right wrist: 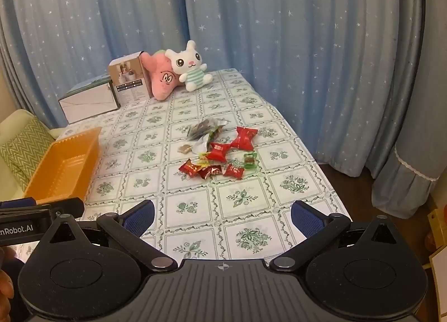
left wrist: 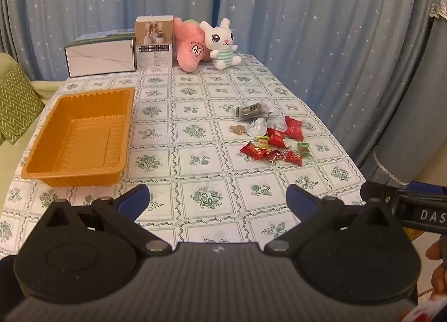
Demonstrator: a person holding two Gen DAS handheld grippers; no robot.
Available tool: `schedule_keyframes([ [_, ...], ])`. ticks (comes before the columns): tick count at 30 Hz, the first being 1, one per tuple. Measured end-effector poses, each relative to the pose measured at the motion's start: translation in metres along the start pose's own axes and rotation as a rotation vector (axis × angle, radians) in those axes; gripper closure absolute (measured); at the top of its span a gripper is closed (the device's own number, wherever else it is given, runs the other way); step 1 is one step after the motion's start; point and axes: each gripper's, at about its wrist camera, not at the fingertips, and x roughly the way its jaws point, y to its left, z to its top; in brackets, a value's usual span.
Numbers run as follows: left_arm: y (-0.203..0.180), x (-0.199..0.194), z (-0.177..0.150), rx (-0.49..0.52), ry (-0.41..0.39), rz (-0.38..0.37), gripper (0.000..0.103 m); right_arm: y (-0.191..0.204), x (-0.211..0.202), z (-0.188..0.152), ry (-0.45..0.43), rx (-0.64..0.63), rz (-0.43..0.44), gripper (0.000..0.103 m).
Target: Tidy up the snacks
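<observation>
Start of task, nothing picked. Left hand-held gripper and right hand-held gripper both spread, empty, hovering over near surface. Next: right reaches snacks, mid-surface near right edge. Orange tray empty, left edge; clear lane between.

Glossy ribbed plastic tray, shiny foil candy wrappers, patterned tablecloth.
</observation>
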Motion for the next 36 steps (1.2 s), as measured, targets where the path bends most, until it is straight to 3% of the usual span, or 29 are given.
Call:
schedule_keyframes([
  [36, 0.0008, -0.0032, -0.0009, 0.01, 0.002, 0.019, 0.0, 0.0004, 0.0017, -0.0019, 0.004, 0.0, 0.003, 0.0],
])
